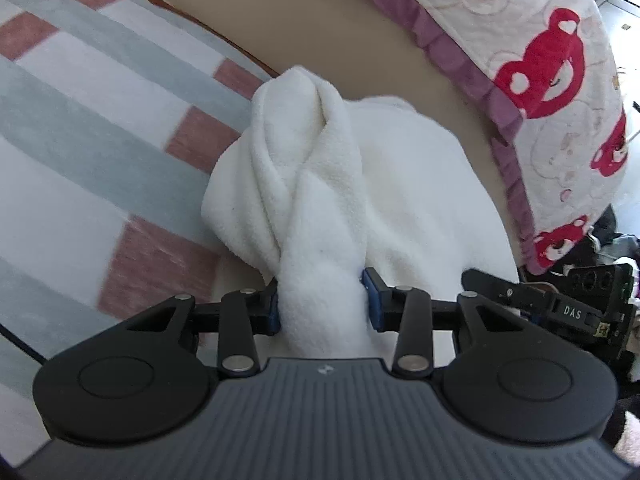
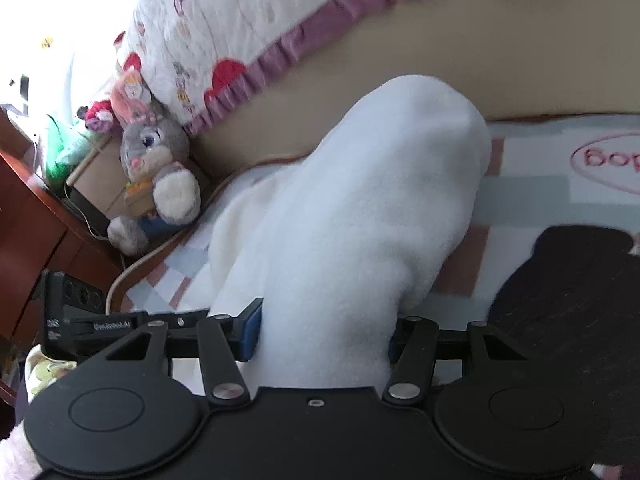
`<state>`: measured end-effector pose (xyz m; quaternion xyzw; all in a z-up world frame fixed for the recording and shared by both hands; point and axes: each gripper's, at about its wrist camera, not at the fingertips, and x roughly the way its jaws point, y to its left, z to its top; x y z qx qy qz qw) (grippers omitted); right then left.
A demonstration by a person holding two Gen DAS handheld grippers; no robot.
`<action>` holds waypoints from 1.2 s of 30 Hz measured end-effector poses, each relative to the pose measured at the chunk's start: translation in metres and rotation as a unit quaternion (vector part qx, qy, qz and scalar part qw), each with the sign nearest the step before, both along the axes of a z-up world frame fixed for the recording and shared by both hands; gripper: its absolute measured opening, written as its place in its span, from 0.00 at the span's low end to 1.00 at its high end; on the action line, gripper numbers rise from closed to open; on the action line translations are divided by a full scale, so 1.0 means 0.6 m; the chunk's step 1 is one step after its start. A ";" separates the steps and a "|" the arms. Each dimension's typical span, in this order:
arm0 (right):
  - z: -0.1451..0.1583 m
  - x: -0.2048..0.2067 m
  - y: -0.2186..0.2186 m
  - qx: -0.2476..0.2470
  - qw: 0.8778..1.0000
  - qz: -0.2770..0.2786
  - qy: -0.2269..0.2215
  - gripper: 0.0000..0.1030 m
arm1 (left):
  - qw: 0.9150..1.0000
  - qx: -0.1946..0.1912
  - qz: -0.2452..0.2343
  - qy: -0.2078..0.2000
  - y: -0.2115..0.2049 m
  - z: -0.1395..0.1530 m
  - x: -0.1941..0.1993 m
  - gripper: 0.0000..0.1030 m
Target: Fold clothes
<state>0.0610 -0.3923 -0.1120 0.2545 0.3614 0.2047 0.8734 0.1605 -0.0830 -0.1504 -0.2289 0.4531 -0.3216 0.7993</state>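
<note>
White fleece garment (image 1: 320, 184) bunched and pinched at two places, one per gripper. Left gripper (image 1: 322, 304) clamped on a twisted rope of fleece, blue pads pressing in from both sides; twist spirals away from the fingers (image 1: 372, 300), then spreads into a looser mass lying on the bed. Probable reason for the twist: cloth gathered rather than taken by a clean edge, so the grip sits on a wad, not a hem.

Right gripper (image 2: 324, 336) closed on a thicker fold of the same white fleece garment (image 2: 360, 208), cloth filling the whole gap between its fingers (image 2: 252, 332). Held wide because of the bulk. Fleece rises from this grip in a rounded hump, apparently lifted off the bed rather than resting flat. Likely purpose of the two holds: raising and spreading the piece before a fold. Fold itself not yet begun, judging by the crumpled shape.

Room for moving:
- Striped blanket (image 1: 100, 128) to one side, flat and bare of other things, best ground for laying out.
- Tan strip of mattress (image 1: 248, 4) beyond the garment, also open.
- Quilt with red bears (image 1: 540, 72) and purple ruffle bounding the far side; risk of snagging.
- Grey stuffed rabbit (image 2: 160, 176) and cardboard box (image 2: 96, 176) near the bed edge, by a wooden cabinet (image 2: 28, 232).
- Dark cloth (image 2: 568, 312) lying just beside the right grip.
- Cable (image 2: 132, 272) along the blanket border.
</note>
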 end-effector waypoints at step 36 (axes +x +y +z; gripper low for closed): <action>0.188 0.132 0.220 0.027 0.989 0.075 -0.122 0.61 | 0.973 0.037 0.207 -0.093 0.229 0.262 -0.030 0.34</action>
